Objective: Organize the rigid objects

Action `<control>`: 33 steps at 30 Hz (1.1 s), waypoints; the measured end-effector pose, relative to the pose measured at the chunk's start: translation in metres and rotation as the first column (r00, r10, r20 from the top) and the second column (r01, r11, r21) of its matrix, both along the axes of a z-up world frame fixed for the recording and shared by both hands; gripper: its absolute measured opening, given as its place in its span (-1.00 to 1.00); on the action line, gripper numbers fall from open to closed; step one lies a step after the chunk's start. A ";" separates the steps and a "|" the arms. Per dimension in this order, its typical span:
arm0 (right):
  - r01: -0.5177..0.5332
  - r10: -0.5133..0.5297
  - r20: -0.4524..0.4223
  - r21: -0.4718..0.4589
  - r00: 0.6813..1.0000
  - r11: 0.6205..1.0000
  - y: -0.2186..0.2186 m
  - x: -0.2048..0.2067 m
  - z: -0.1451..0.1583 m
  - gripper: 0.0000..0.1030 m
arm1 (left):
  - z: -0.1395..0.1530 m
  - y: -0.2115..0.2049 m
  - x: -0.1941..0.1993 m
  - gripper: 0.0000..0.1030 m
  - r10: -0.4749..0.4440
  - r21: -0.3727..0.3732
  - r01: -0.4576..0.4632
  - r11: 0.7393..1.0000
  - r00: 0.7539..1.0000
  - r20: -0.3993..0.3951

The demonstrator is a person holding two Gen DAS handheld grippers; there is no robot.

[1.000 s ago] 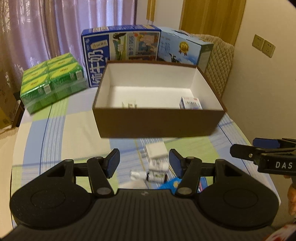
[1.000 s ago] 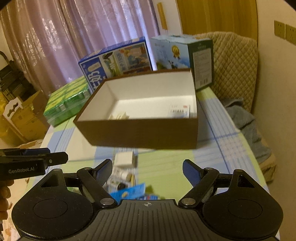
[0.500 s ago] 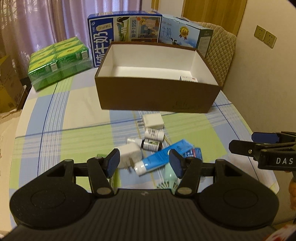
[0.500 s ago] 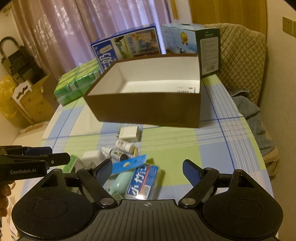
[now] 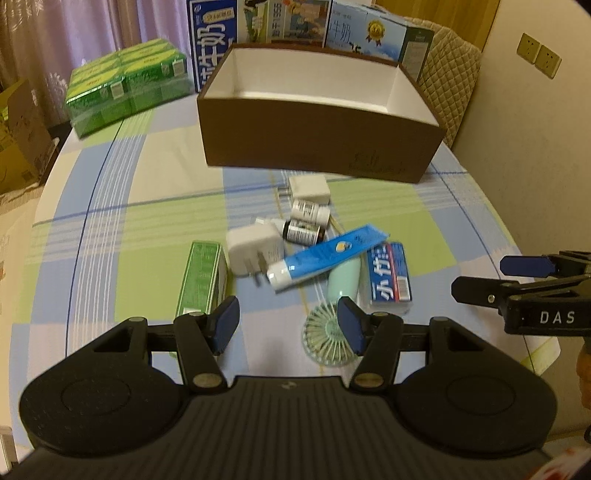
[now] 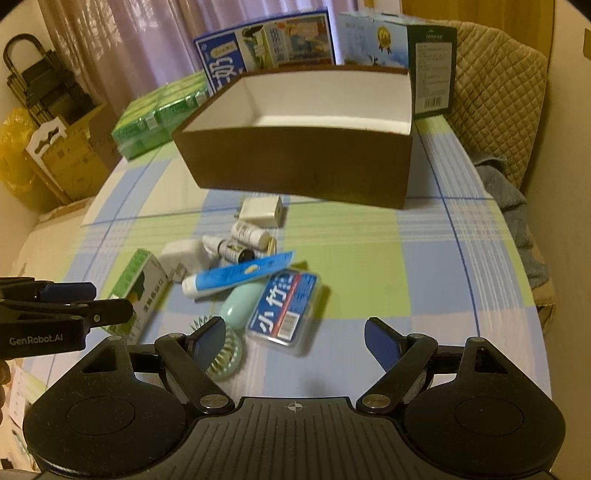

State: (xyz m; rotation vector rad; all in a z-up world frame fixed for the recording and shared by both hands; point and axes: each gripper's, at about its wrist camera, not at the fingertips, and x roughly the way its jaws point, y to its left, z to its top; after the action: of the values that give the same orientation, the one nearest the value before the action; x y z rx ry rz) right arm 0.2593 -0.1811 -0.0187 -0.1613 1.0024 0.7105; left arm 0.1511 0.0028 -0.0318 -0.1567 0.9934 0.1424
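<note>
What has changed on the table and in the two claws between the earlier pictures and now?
Both claws tipped downward, so the loose pile now shows in full, including the blue tube and mint fan. Nothing was gripped or released: left claw and right claw stayed open and empty. The brown box and pile kept their places.

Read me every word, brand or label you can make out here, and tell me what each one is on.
"DAS": side of the right gripper.
"GenRobot.AI": side of the left gripper.
"小竹": blue-and-red flat box, remainder blurred.
"牛奶": big blue milk carton, partly hidden.
"牛奶": light blue carton, rest unreadable.
Green box, small bottles, blue tube, green packs: print too small or blurred.
</note>
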 end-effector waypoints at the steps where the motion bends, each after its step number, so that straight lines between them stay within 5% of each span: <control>1: -0.003 0.003 -0.003 -0.003 1.000 1.000 0.000 -0.001 -0.001 0.56 | -0.002 -0.001 -0.002 0.06 0.003 -0.001 -0.003 1.000 1.000 -0.005; 33: -0.039 0.033 -0.070 -0.084 0.997 0.996 0.036 0.009 -0.045 0.55 | -0.026 0.023 -0.009 0.06 0.063 -0.003 -0.063 0.998 0.997 -0.053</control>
State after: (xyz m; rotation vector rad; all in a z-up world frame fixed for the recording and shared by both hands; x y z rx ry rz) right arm 0.2680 -0.1449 -0.0632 -0.2308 1.0981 0.7102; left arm 0.1426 0.0253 -0.0575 -0.1891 1.0418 0.2031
